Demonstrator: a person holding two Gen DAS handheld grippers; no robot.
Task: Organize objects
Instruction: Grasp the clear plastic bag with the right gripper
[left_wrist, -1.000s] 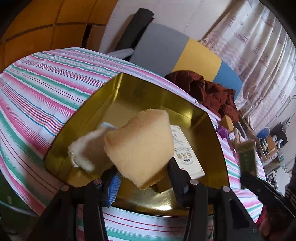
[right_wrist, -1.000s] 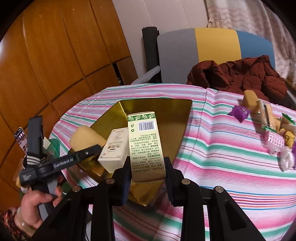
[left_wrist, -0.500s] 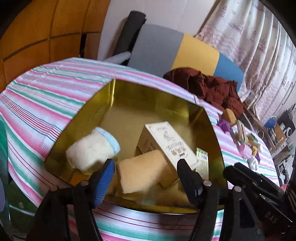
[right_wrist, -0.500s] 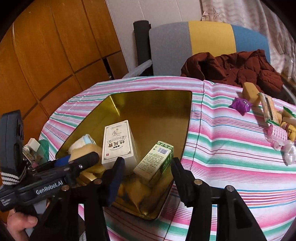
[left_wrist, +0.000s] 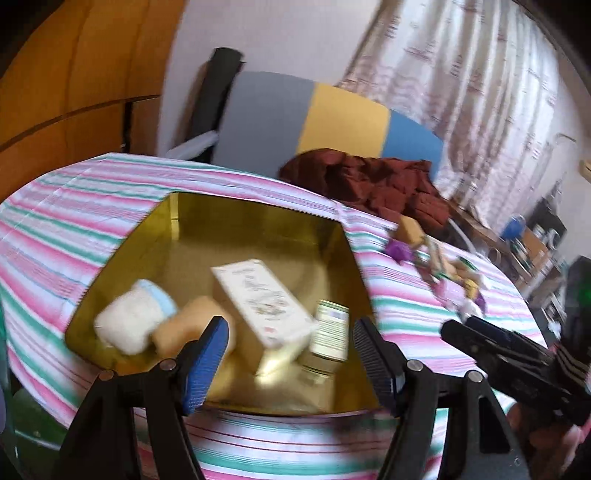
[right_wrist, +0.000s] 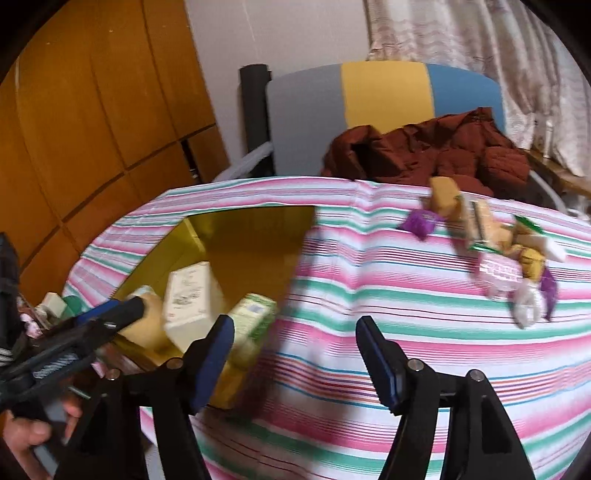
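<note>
Progress, judged from how things lie: part done. Gold tin (left_wrist: 258, 221) on the bench (right_wrist: 369, 314) already holds four items: a white box (left_wrist: 264, 301), a green carton (left_wrist: 328, 332), a tan sponge (left_wrist: 184, 325) and a cream-and-blue fluffy roll (left_wrist: 135, 317). All lie in the near half of the tin; the far half is bare.

Left to do: a cluster of small packets (right_wrist: 498, 251) sits well apart from the tin on the far right of the bench, with a purple wrapper (right_wrist: 419, 221) and a tan block (right_wrist: 443, 195) at its near edge.

Left gripper (left_wrist: 288, 354): jaws standing wide, nothing between the pads, hanging over the tin's near rim. Right gripper (right_wrist: 295, 354): jaws opening, empty, over bare striped cloth just beside the tin.

Materials:
- tin: shiny metal, mirror-like walls, angular corners
- boxes: printed card, rectangular, both tilted, leaning on each other
- sponge: soft foam, rounded edges
- roll: plush, likely squashes under grip
- packets: crinkly film and clear plastic, small, irregular; blur hides detail
- bench cloth: pink, green and white stripes, slightly rumpled
</note>
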